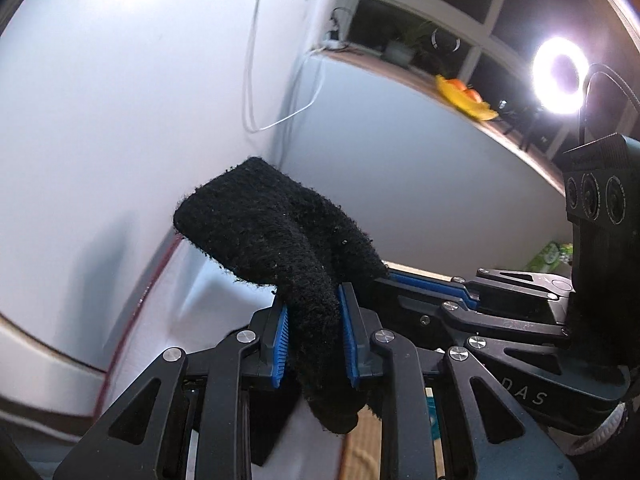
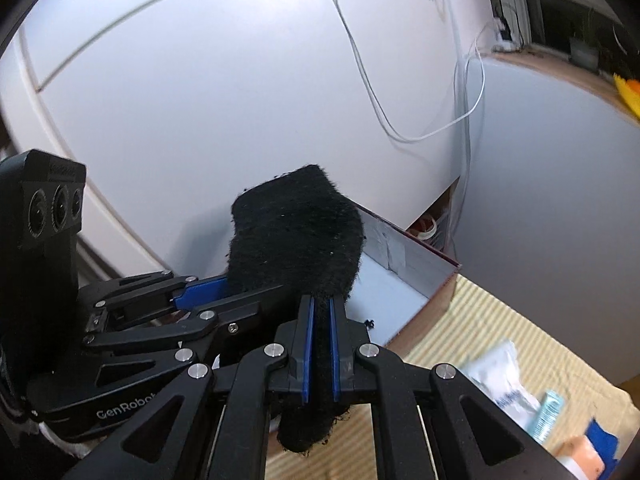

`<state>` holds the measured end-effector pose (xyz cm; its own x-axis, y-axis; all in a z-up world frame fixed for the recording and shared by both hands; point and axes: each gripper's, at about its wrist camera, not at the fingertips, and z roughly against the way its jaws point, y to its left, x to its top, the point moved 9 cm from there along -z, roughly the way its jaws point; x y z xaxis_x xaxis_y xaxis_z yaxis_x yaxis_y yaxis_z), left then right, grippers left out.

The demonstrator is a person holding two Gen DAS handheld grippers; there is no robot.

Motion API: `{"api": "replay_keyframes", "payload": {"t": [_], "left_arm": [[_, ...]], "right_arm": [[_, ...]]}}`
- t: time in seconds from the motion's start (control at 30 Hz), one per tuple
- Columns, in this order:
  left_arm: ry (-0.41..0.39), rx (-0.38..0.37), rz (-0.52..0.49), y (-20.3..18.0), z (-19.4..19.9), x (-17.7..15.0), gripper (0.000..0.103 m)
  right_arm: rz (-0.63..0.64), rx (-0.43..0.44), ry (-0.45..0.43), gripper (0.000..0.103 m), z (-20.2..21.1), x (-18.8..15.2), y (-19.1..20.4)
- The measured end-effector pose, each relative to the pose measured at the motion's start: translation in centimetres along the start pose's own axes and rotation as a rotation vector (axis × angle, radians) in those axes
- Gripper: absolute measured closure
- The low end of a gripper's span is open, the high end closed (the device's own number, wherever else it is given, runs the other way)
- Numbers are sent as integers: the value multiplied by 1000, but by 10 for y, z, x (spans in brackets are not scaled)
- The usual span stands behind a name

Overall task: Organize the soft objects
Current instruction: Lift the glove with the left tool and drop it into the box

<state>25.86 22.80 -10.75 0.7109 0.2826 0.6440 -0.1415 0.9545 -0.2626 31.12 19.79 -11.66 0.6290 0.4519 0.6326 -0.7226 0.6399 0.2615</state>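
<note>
A black fuzzy cloth (image 1: 280,240) is held aloft between both grippers, and it is clamped from two sides at once. In the left wrist view, the left gripper (image 1: 314,334) is seen clenched on a thick fold of the cloth, its blue pads (image 1: 282,344) pressed into the fabric, with one end of the cloth hanging down below the jaws and the rest bulging up and forward. The right gripper (image 1: 424,284) is seen coming in from the right side of that view, its tips buried in the same cloth. From the right wrist view, the right gripper (image 2: 319,344) is shown pinched tight on a thinner edge of the cloth (image 2: 296,240), the blue pads (image 2: 307,344) nearly together with only fabric between them, while the left gripper (image 2: 216,292) is seen arriving from the left and gripping the same piece. The cloth is carried in the air above an open white box (image 2: 396,292) with a dark red rim, which stands against a white wall (image 2: 240,100). A striped mat (image 2: 480,336) is spread below, and blurred packets (image 2: 504,384) are lying on it. A white cable (image 2: 400,80) is draped down the wall, and a ring light (image 1: 560,76) is glowing by the window.
</note>
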Motion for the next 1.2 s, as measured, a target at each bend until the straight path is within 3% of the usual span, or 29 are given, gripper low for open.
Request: {"api": "replay_keyframes", "payload": {"t": [0.27,0.43,0.47,0.53,0.6,0.7,1.0,1.2], "left_arm": [[41,44,12,15,-27,0,82],[56,111,-2,19,-37,-2,81],[56,125,-4,20,-36,-2,77],[48,171,-11,23,-33,-2,64],[20,194,-6,27,-25,-2,43],[-8,188,2,28,-13,-3,37],[-35,131,-43,-5,10,-17,37],[-30,63,-78,-37,22,-38,37]], "right_arm": [[-36,-1,33,96,-37,2,-23],[-12,-35,48,93,-46,-1,-25],[-6,-50,49,93,-46,-1,-24],[-7,-66,51,80,-43,-2,-27],[-12,-95,35,58,-34,-2,-32],[-20,-130,-3,41,-14,-3,-42],[-30,-199,-50,37,45,-20,-61],[-24,-227,-57,37,88,-55,-70]]}}
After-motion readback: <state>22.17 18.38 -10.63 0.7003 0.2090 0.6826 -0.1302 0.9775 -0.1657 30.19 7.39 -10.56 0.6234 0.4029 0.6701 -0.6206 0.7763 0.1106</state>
